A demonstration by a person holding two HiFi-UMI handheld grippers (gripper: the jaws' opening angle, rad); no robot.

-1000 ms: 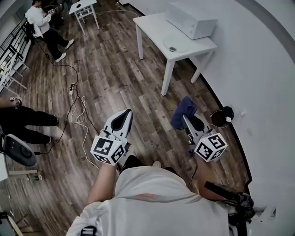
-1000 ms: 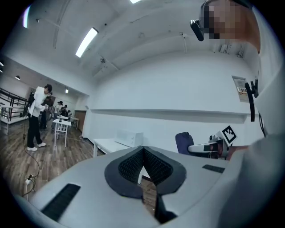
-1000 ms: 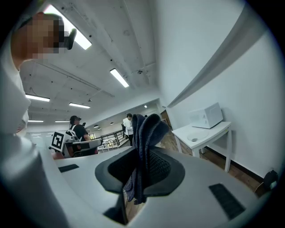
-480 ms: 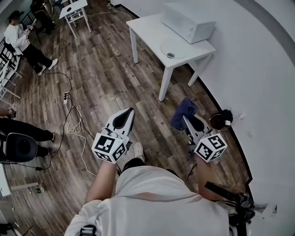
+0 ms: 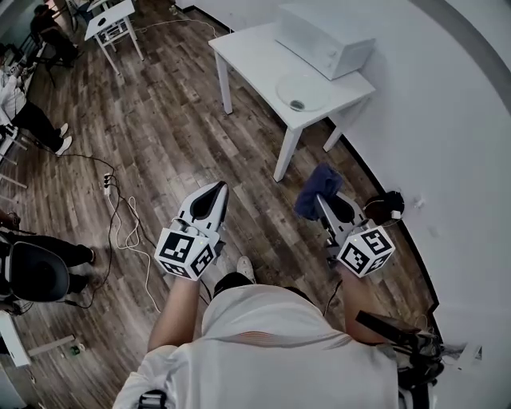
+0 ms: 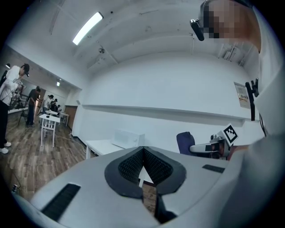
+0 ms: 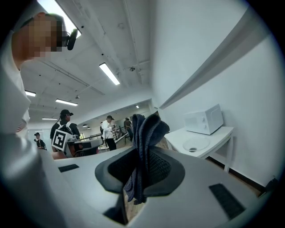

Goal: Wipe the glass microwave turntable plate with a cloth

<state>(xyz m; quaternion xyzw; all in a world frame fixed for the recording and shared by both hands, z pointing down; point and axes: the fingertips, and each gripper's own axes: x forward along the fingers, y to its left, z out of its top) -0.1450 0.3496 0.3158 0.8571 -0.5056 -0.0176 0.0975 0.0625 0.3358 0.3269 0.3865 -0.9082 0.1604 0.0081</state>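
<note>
While left gripper (image 5: 214,192) sits closed, empty, right gripper (image 5: 321,201) clamps cloth (image 5: 314,188); plate (image 5: 304,90) on table (image 5: 247,45).

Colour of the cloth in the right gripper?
Dark blue cloth, clearest in the right gripper view.

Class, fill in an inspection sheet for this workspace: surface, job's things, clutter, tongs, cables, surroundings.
Surface: white table, bare apart from the microwave and the glass plate.
Job's things: glass plate flat on the table in front of the microwave; blue cloth in the right tongs.
Clutter: dark round container on the floor by the wall.
Tongs: left tongs shut, empty; right tongs shut on the cloth; both short of the table.
Cables: power strip with cables trailing over the floor.
Surroundings: wooden floor, second small table, a person at the left edge.
</note>
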